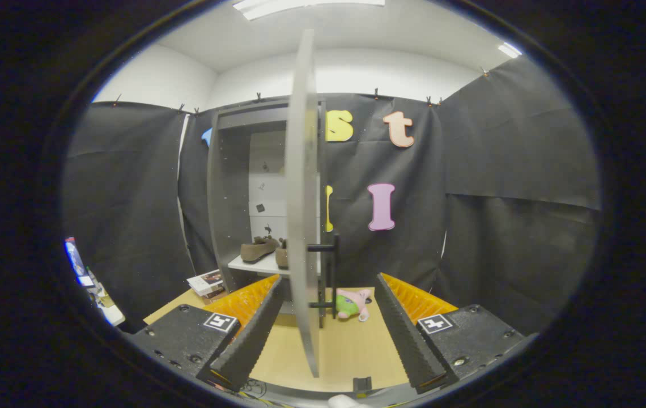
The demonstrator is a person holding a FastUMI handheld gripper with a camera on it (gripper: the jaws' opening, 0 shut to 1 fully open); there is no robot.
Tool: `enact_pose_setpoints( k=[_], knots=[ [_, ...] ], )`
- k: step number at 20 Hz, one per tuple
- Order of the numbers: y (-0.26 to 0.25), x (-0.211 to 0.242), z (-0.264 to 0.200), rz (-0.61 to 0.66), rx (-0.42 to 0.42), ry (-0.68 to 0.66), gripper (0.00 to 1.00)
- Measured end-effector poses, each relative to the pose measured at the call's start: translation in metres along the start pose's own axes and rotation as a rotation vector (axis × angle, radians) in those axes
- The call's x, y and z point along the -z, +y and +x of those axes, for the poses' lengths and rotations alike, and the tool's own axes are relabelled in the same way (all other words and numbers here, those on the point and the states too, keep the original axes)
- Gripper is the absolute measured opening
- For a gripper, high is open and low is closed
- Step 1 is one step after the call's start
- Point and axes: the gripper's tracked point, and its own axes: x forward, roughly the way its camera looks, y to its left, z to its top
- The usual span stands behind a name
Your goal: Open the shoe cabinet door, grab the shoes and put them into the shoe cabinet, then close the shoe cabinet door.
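Between the spread fingers of the gripper [326, 334], gripping nothing, stood the cabinet door [302, 204], edge-on and swung wide, its handle [328, 272] just beyond. Inside the shoe cabinet [226, 187], on the shelf [255, 265], sat the shoes [259, 249]. Risked missing the handle or knocking the plush toy [352, 304] on closing

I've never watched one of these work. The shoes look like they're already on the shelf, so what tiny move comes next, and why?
Probably swing the door shut. It stands edge-on between the open gripper's fingers, and the shoes already rest on the cabinet shelf, so only closing seems left.
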Motion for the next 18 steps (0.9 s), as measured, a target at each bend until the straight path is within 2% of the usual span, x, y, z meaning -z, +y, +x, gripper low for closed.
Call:
enact_pose_setpoints(
  k=[3,6,10,14,18],
  knots=[
    [-0.036,-0.002,0.014,0.002,-0.021,0.005,1.0],
    [-0.043,0.0,0.032,0.022,-0.065,0.024,1.0],
    [-0.036,0.005,0.055,0.03,-0.133,0.039,0.99],
    [-0.018,0.005,0.058,0.012,-0.18,0.053,0.98],
    [-0.003,0.007,0.052,0.002,-0.154,0.058,0.97]
  ],
)
